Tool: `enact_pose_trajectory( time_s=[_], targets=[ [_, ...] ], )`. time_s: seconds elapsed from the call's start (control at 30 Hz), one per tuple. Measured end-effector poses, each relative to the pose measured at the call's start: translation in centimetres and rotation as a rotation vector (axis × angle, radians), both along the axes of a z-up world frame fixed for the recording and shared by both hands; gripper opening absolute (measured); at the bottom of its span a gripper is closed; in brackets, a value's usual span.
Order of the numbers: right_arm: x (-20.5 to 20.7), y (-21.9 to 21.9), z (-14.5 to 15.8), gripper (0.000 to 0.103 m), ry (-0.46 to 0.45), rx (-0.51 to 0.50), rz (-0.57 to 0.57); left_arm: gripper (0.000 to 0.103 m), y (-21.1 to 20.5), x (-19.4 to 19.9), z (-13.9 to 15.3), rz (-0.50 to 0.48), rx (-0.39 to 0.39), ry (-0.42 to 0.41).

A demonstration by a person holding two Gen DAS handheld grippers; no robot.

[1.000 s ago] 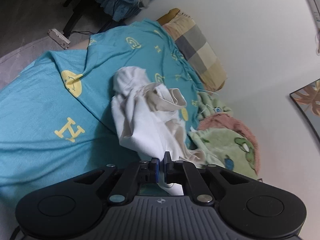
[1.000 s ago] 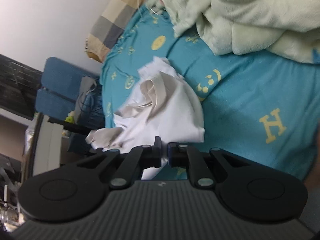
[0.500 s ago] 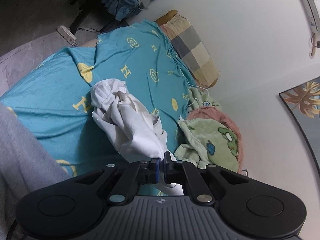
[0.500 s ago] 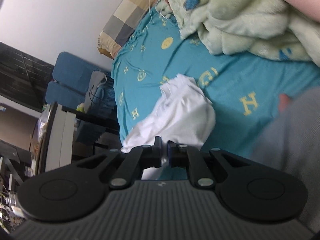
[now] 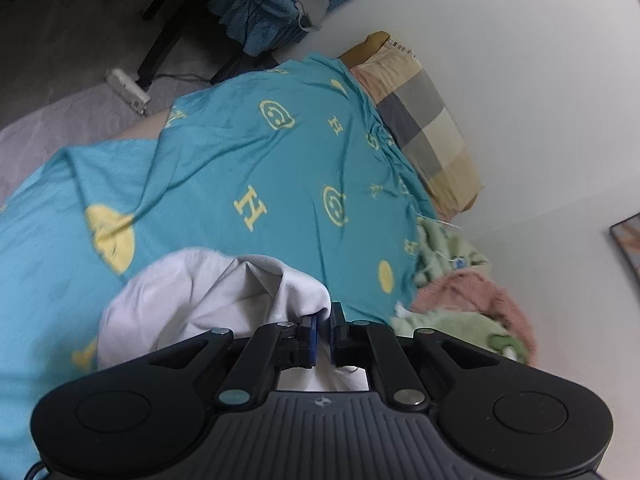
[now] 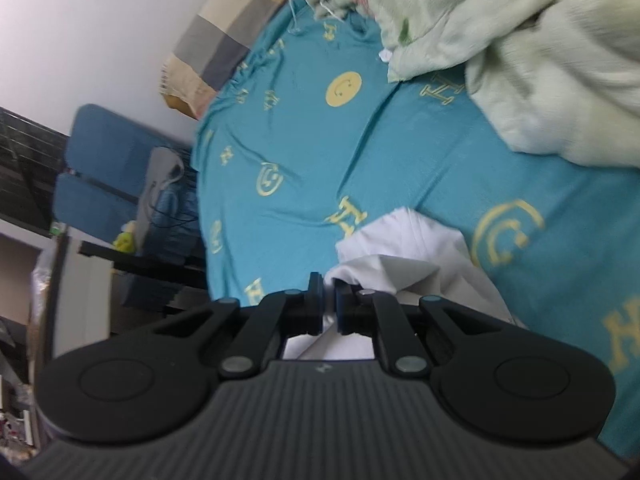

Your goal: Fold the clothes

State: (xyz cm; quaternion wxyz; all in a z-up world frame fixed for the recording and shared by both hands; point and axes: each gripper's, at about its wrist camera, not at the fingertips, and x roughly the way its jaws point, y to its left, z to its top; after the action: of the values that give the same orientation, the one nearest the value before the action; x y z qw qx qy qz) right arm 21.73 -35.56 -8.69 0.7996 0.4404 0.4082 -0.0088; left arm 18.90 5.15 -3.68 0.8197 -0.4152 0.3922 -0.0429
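Bed with a teal sheet (image 5: 248, 160) printed with yellow smileys and letter H's carries everything. No boxes, bins or baskets on it.

Left wrist view: left gripper (image 5: 323, 318) clenched on a bunched white cotton garment (image 5: 192, 292); cloth pinched between the blue pads, a strip of it passing down behind the gripper body. The garment bulges up left of the fingers over the near part of the sheet, its lower half hidden by the black gripper housing. What kind of garment it is can't be told, too crumpled. At the sheet's far edge by the wall, a tan and grey checked pillow (image 5: 428, 120). Toward the right edge, a pale green fleece blanket (image 5: 460, 320) with pink fuzzy fabric (image 5: 480, 292) bunched against it, partly cut off by the gripper. On the floor past the far left corner, a white power strip (image 5: 128, 90); a dark picture frame (image 5: 626, 248) is clipped at the right border.

Right wrist view: right gripper (image 6: 328, 306) also clamped on the same white garment (image 6: 412, 264), fabric caught between the pads and trailing under the housing. It lies right of the fingers on the sheet (image 6: 304, 128). Blanket (image 6: 540, 60) heaped at the upper right, blurred. Pillow (image 6: 224, 40) at the far edge. Blue chair (image 6: 108, 172) off the bed's left side, clutter below it too dark to read.
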Motion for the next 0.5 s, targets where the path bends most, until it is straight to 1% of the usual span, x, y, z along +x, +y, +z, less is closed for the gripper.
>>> enact_pose_trajectory(
  time_s=[0.13,0.2,0.27,0.33,0.43,0.5],
  targets=[
    [4.2,0.5,-4.2,0.009,0.039,-0.006,0.026,0.007,-0.3,4.4,-4.8,-0.021,0.081,0.023],
    [5.7,0.9,-5.9,0.009,0.053,-0.015,0.042,0.007,-0.5,5.8,-6.3,-0.048,0.141,0.024],
    [6.7,1.3,-6.9,0.009,0.063,-0.046,0.060,0.007,-0.7,6.7,-7.6,-0.073,0.180,0.025],
    [7.1,1.6,-7.4,0.009,0.066,-0.070,0.075,0.008,-1.1,7.1,-8.3,-0.099,0.220,0.022],
    [6.8,1.6,-7.6,0.010,0.046,-0.088,0.092,0.008,-1.9,6.8,-8.1,-0.140,0.294,-0.013],
    [6.1,1.8,-7.2,0.011,0.012,-0.109,0.098,0.015,-2.6,6.3,-7.3,-0.171,0.345,-0.060]
  ],
)
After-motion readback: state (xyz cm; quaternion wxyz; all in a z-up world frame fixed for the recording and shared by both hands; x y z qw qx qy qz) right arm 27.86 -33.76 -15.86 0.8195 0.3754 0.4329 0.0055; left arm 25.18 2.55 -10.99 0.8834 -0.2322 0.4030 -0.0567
